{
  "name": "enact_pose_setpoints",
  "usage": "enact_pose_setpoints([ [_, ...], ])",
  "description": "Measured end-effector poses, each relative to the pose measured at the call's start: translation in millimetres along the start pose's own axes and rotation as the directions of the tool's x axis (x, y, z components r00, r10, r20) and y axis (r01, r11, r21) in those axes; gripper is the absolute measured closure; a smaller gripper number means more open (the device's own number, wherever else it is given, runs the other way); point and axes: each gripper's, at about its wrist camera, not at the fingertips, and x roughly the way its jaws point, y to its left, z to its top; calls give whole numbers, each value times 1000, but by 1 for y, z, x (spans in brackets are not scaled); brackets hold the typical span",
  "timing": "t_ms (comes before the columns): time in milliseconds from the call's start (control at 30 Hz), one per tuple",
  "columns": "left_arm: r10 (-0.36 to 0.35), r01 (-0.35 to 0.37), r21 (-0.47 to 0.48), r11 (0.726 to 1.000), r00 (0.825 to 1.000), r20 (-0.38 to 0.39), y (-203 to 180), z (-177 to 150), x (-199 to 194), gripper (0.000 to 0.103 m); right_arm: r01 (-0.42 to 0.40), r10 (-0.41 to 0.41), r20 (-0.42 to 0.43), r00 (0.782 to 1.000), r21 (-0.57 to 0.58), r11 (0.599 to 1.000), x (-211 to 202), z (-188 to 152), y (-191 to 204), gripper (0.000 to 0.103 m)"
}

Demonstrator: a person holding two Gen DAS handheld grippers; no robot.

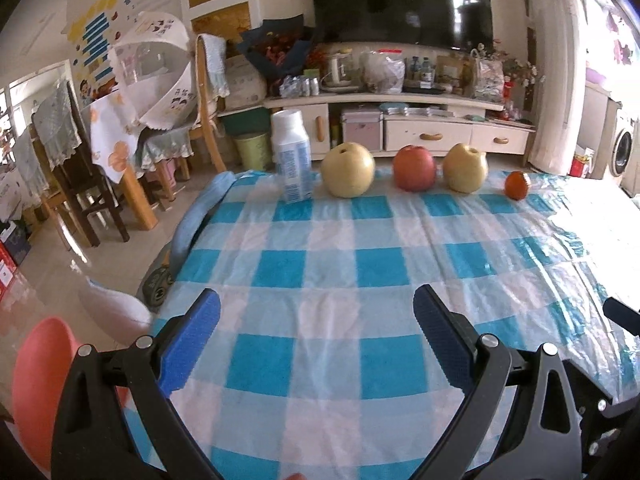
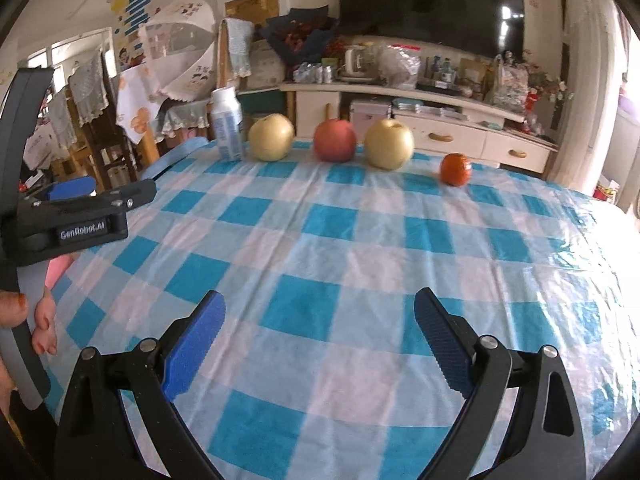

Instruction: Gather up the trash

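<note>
A white and blue plastic bottle stands upright at the far left of a table covered with a blue checked cloth; it also shows in the right wrist view. Beside it stand in a row a yellow pear, a red apple, a second yellow pear and a small orange fruit. My left gripper is open and empty over the near part of the cloth. My right gripper is open and empty too. The left gripper's body shows at the left of the right wrist view.
A pink round object and a white one sit below the table's left edge. Chairs and a draped table stand at the left. A TV cabinet with clutter and a green bin stand behind the table.
</note>
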Motion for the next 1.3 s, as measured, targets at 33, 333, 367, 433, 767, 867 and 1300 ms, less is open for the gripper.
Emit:
enact_pose_setpoints([
  [33,-11,11,0,1000,1000,1,-3,0,0,5,4,-4,7,1000,7,1000,-2,0,-3,9],
  [333,-89,86,47,995,994,58,-49,-4,-13,4,54,-56,66,996,36,998,-19,0,-30,9],
  [367,-97,94,48,994,993,66,-53,-4,-15,4,60,-63,75,995,39,997,-22,0,-34,9],
  [433,-117,114,44,993,989,86,-60,-5,-21,4,75,-79,91,993,42,996,-27,-1,-38,9],
  [767,-188,191,-10,982,975,122,-72,-6,-40,4,100,-106,150,983,47,994,-41,-3,-52,9],
  [867,-184,188,-18,982,974,129,-72,-6,-43,4,100,-106,164,981,43,994,-45,-2,-52,9],
  [1300,-157,159,5,987,976,150,-72,-8,-47,4,85,-90,177,980,32,996,-47,0,-50,8],
])
